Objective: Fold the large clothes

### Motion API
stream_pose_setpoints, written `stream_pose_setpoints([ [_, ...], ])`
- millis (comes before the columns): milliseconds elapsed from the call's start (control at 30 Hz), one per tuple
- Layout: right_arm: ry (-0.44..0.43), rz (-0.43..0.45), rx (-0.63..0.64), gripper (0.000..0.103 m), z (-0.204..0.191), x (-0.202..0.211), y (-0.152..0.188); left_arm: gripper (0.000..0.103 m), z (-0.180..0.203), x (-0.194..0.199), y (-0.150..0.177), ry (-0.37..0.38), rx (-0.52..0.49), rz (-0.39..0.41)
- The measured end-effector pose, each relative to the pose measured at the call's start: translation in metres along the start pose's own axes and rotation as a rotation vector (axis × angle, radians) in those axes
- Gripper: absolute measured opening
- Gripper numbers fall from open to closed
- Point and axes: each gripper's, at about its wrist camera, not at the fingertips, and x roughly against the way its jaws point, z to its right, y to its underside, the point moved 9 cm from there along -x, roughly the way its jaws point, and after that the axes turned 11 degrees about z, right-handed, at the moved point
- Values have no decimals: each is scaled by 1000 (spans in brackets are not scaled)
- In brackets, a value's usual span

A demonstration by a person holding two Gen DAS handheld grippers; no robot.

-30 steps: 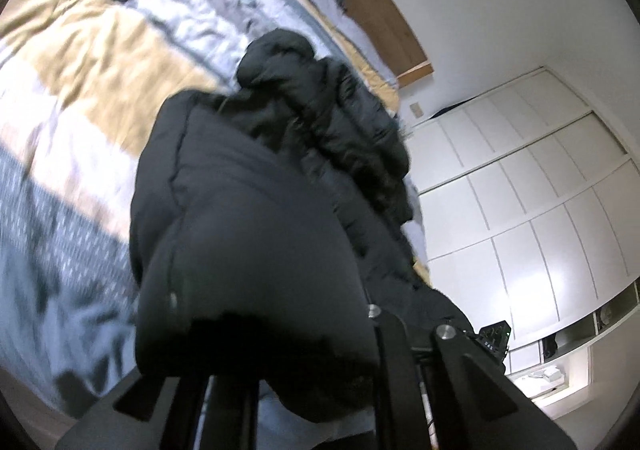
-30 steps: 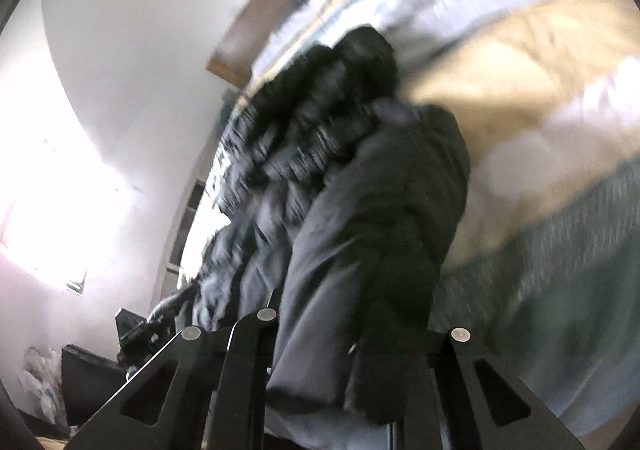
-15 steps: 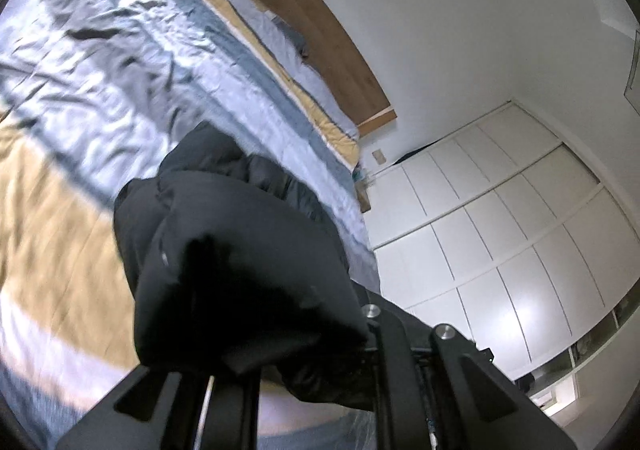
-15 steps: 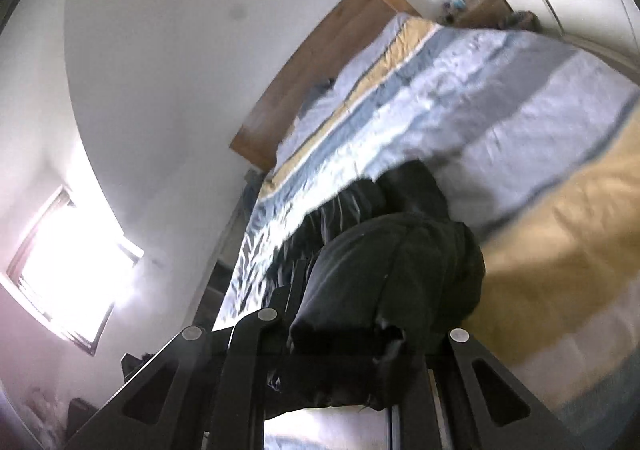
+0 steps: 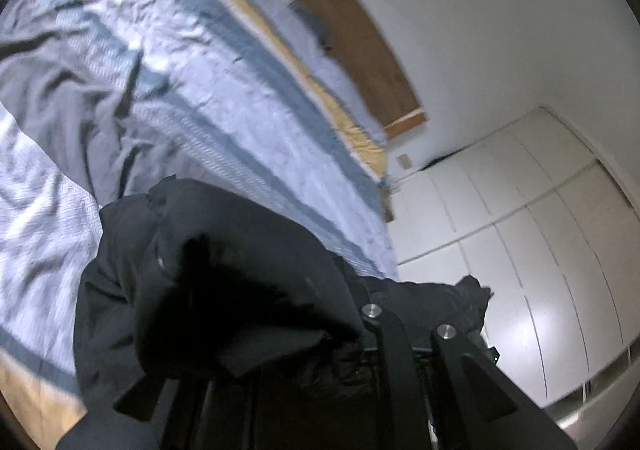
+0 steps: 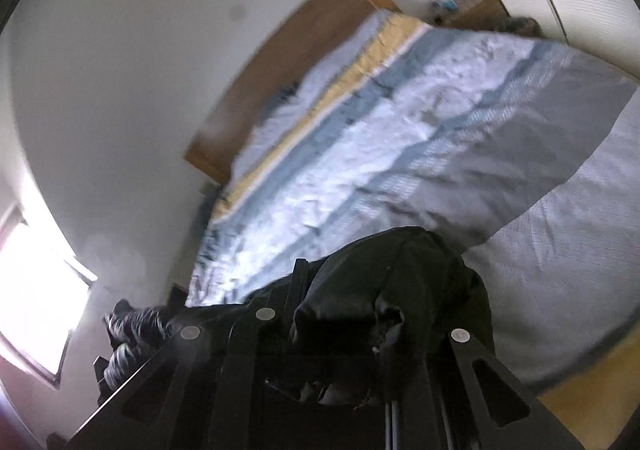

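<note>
Striped bedspread (image 5: 208,62) behind; black jacket (image 5: 224,270) bunched in both claws.

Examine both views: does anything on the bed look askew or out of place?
Yes. The striped bedspread is rumpled, with one grey corner flipped over the white sheet. The black jacket hangs bunched between both hand-held grippers.

From my feed, the black jacket (image 5: 224,290) buries my left hand-held gripper (image 5: 280,334) fingertips and runs off frame at 6 o'clock, while small clutter on the nightstand (image 6: 476,10) at 1 o'clock blurs beyond telling.
</note>
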Motion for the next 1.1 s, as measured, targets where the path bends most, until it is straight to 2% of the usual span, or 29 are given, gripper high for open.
stream_pose_setpoints([
  [67,28,-32,-39,17,14,-29,2,16,-23,-32,-2,-38,55,-28],
  [200,114,-103,-55,17,38,-76,10,18,-57,-70,10,-71,136,-83],
  [433,181,-212,-115,18,65,-117,21,20,-83,-115,12,-100,207,-154],
  [733,229,-300,-178,21,86,-153,31,21,-108,-154,10,-103,289,-214],
  [933,223,-305,-242,24,92,-155,38,23,-111,-151,16,-106,316,-207],
  [967,221,-303,-250,28,91,-154,37,25,-110,-150,15,-108,320,-206],
  [1033,213,-295,-264,46,86,-152,34,29,-106,-144,13,-106,331,-203],
  [1100,201,-280,-277,79,79,-150,27,37,-99,-138,9,-97,335,-199],
])
